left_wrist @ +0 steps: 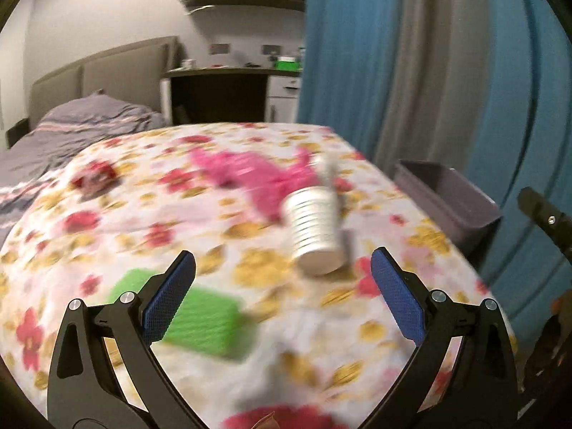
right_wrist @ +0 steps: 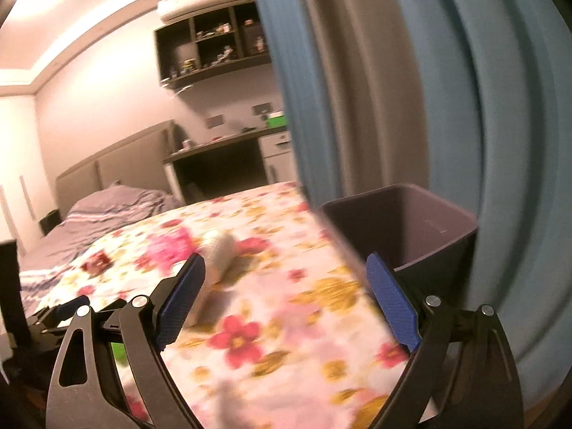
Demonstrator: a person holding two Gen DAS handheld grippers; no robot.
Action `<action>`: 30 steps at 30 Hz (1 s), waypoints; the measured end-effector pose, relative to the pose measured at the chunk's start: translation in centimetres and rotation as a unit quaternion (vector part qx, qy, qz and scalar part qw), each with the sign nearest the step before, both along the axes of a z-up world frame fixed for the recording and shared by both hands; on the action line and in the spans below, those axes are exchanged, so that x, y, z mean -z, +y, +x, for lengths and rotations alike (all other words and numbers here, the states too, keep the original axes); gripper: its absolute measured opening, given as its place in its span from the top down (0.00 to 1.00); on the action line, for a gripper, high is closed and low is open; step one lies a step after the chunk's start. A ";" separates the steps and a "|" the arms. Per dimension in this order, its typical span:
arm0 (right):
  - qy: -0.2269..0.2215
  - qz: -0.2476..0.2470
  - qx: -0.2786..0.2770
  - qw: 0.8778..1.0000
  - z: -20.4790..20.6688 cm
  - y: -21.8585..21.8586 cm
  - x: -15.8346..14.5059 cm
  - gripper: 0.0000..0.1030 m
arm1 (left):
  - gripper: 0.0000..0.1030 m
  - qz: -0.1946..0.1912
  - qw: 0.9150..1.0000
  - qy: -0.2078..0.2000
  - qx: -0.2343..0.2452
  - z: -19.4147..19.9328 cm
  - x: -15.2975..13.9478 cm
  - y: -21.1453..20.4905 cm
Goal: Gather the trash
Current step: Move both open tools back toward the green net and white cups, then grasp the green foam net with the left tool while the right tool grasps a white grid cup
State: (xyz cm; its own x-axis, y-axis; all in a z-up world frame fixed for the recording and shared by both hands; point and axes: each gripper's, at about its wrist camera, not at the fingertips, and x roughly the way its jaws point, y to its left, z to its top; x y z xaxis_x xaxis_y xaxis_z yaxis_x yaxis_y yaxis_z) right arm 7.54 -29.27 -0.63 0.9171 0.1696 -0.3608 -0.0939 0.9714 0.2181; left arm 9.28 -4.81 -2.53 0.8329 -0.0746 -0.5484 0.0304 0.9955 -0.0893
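On a floral tablecloth (left_wrist: 221,368) lie a white ribbed paper cup (left_wrist: 314,232) on its side, a crumpled pink wrapper (left_wrist: 246,175), a green flat packet (left_wrist: 207,318) and a dark red wrapper (left_wrist: 94,178). My left gripper (left_wrist: 283,254) hangs open over the table's near part. The cup is just beyond its fingertips and the green packet is by its left finger. My right gripper (right_wrist: 285,259) is open with nothing between its fingers, near the table's right edge. The cup (right_wrist: 221,250) lies ahead of its left finger. Both views are motion-blurred.
A dark grey bin (right_wrist: 443,225) stands open off the table's right edge, against blue and grey curtains (left_wrist: 393,53). A bed (left_wrist: 71,125), a desk and wall shelves are behind. The left gripper (right_wrist: 68,307) shows at the right wrist view's left edge.
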 end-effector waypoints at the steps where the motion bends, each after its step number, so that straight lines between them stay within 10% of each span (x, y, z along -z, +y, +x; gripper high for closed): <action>1: 0.002 -0.001 -0.009 1.000 -0.2 0.7 0.0 0.14 | 0.06 -0.002 1.000 0.003 -0.010 -0.4 0.3 1.1; 19: 0.021 -0.029 -0.087 0.996 -1.2 9.3 0.6 0.14 | 0.06 -0.054 0.992 0.082 -0.076 -0.2 4.2 11.1; 30: 0.039 -0.030 -0.092 0.995 -0.1 9.6 1.6 0.14 | 0.52 -0.038 0.987 0.131 -0.079 2.0 6.1 10.9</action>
State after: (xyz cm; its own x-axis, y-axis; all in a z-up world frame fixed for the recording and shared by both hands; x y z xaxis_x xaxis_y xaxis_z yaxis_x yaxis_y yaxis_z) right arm 7.39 -19.72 -2.24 0.8414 0.3073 -0.4445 -0.2556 0.9511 0.1738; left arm 11.31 6.08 -8.60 0.6679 -0.0043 -0.7442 -0.1597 0.9759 -0.1490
